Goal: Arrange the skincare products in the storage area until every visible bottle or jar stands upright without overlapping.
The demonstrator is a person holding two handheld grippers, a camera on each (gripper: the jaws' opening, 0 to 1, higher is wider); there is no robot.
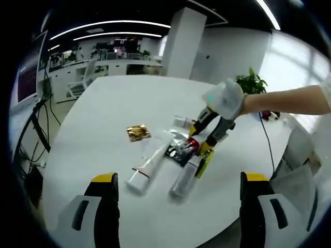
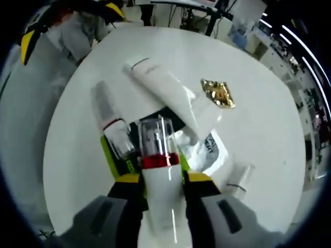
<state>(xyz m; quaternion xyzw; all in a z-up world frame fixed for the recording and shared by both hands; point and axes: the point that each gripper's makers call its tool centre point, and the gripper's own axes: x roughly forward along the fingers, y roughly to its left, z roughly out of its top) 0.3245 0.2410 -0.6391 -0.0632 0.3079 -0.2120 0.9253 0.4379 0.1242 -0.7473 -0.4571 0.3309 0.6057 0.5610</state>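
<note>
Right gripper clamps a red-banded bottle beside the white tube on the tabletop; likely rigid, slippery, best held mid-body. Left gripper jaws apart.

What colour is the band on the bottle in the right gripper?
Red band, clearest in the right gripper view.

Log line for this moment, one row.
right gripper: shut on red-banded bottle | left gripper: open, hovering | white tube: lying flat | gold sachet: on table | bottles upright: none yet
</note>
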